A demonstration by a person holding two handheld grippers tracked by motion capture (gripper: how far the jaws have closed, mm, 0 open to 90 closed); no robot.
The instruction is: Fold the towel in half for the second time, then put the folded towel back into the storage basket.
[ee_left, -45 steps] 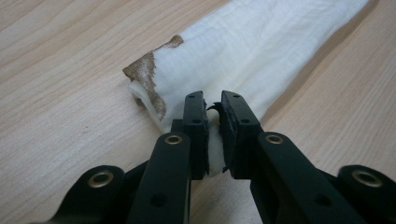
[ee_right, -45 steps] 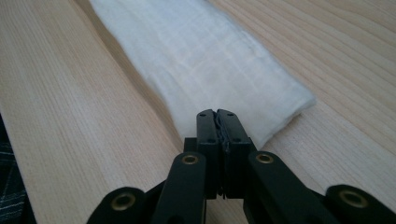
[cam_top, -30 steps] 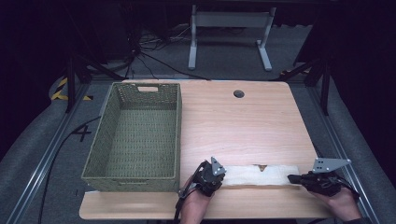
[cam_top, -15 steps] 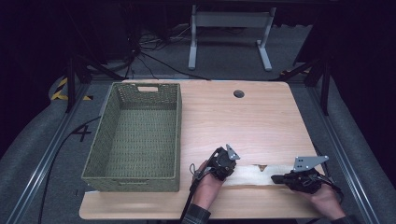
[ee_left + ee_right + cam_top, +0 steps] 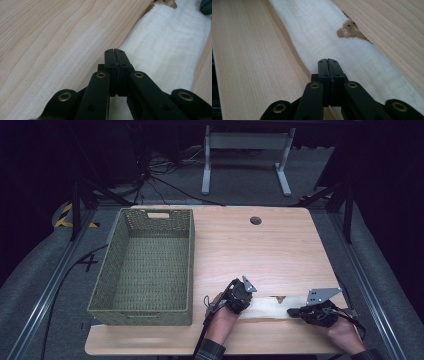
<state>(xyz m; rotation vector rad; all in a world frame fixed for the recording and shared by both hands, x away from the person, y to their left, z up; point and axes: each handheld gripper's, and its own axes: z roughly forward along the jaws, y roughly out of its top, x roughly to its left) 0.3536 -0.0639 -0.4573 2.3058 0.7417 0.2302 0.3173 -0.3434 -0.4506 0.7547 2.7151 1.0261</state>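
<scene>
Holding our left gripper and right gripper at opposite ends of the white cloth, we keep both pairs of jaws pressed fully together. The cloth lies as a narrow strip along the table's near edge, right of the green basket; whether either gripper pinches it we cannot tell.

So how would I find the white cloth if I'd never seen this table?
Start at the wooden table and skip the big green woven basket on its left side. Look along the near edge, between the left gripper and the right gripper: the white cloth lies there in a flat strip, soft, pale, with a small brown patch.
</scene>
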